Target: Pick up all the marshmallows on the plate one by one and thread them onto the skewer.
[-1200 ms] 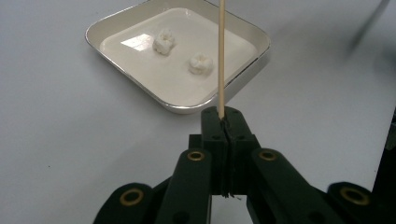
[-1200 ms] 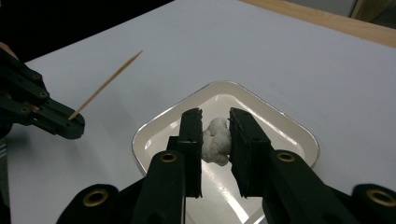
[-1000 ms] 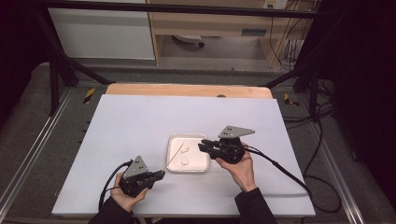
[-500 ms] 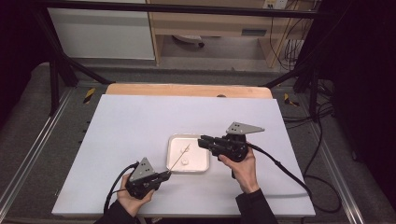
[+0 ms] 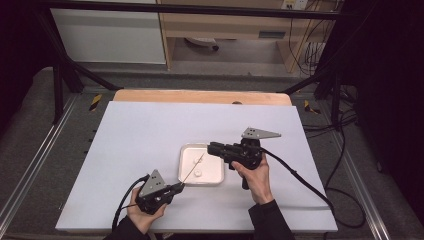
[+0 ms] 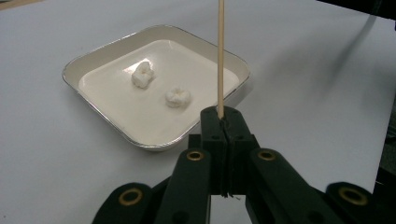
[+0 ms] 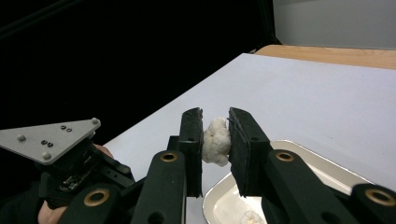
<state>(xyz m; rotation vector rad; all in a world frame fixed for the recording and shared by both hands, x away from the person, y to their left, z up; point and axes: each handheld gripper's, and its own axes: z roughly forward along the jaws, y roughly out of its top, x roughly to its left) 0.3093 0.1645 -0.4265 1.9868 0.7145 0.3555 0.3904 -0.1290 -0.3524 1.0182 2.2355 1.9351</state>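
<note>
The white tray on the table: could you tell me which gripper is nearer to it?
Right. The right gripper hangs over the tray's right edge, pinching a white lump. The left gripper sits just off its near left corner, clamping a thin wooden stick.

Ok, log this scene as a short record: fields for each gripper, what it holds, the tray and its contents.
left gripper: shut on the wooden skewer, which points over the tray
right gripper: shut on a white lump, held above the tray's edge
tray: white, square, rounded corners, on the white table
tray contents: two white lumps, apart from each other
skewer tip: bare in the high view
</note>
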